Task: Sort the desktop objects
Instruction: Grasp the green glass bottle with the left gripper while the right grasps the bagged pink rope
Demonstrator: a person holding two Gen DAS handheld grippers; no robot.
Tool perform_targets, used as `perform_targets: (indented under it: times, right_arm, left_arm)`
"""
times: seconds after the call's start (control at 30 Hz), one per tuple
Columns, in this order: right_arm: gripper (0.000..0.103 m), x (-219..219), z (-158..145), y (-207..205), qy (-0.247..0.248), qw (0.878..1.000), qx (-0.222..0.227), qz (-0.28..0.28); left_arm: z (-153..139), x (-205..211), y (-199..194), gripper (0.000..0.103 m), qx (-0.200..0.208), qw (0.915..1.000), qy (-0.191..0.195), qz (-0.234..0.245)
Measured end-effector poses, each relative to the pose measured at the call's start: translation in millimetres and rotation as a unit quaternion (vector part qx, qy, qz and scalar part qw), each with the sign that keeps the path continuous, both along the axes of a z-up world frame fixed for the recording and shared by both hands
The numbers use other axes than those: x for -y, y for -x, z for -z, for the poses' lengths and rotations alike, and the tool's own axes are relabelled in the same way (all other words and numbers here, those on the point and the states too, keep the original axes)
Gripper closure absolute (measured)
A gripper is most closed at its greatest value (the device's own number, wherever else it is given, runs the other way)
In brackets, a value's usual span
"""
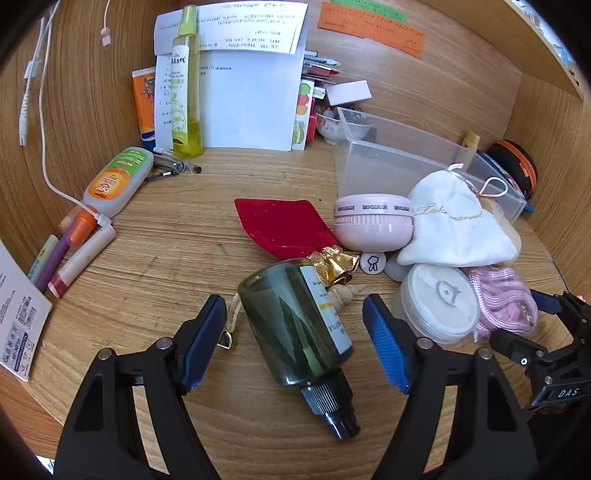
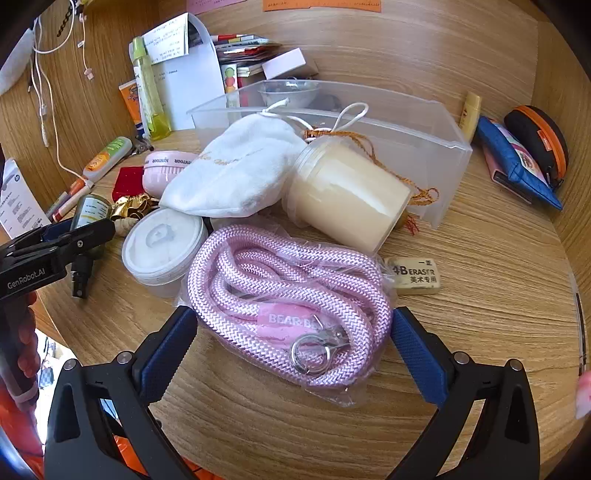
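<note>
Two grippers over a cluttered wooden desk

The left gripper straddles a lying dark-green glass bottle, pads apart from it. The right gripper, at its widest, flanks a bagged, braided pink rope tagged "BEAR"; an eraser reads "4B ERASER".

Home desk, toiletries, paper notes

A dark green glass bottle with a black ribbed cap lies on the pale wood-grain desk, by a red velvet pouch and gold foil bow. The braided rope is pale pink, the drawstring bag white, the jar cream, the gripper pads blue.
</note>
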State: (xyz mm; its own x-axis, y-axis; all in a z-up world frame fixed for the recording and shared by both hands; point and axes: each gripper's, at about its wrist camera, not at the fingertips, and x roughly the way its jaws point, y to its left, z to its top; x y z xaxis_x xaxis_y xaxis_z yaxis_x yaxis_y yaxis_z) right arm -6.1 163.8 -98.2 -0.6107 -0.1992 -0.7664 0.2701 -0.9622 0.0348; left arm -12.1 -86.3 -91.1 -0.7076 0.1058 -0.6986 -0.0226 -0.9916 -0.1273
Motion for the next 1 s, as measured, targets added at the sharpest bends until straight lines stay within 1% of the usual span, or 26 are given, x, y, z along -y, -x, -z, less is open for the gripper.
perform_targets:
  times: [0.13,0.27,0.37,0.4,0.43,0.5,0.6,0.87,0.93,1.0]
  right_arm:
    - [0.000,1,4,5,0.008,1.000,0.014,0.001]
    - [0.000,5,5,9,-0.002,1.000,0.015,-0.003]
    - [0.000,7,6,11,-0.004,1.000,0.011,-0.005]
    - [0.000,9,6,12,-0.005,1.000,0.009,-0.005]
    - [0.000,9,7,13,-0.004,1.000,0.006,-0.005]
    - [0.001,12,7,13,-0.008,1.000,-0.005,-0.005]
    - [0.006,12,6,10,-0.005,1.000,-0.013,-0.008]
    - [0.024,10,1,-2,0.003,1.000,-0.027,-0.010]
    - [0.028,7,0,-5,0.006,1.000,-0.029,-0.010]
    - [0.029,4,-1,-9,0.012,0.999,-0.029,-0.013]
  left_arm:
    - [3,-2,4,0.036,0.002,1.0000,0.000,0.002]
    - [7,-5,7,0.042,0.004,1.0000,0.006,0.002]
    - [9,-6,7,0.043,0.002,0.9999,0.012,0.000]
    - [9,-6,7,0.045,0.002,0.9999,0.013,0.000]
    - [9,-6,7,0.049,0.001,0.9999,0.014,0.000]
    - [10,-5,7,0.051,0.000,0.9999,0.013,-0.001]
    - [10,-4,7,0.052,-0.001,0.9999,0.013,-0.004]
    - [6,-3,1,0.054,-0.010,0.9997,0.013,-0.016]
    - [3,-3,-1,0.054,-0.014,0.9997,0.013,-0.016]
    - [0,-4,-4,0.057,-0.018,0.9996,0.013,-0.017]
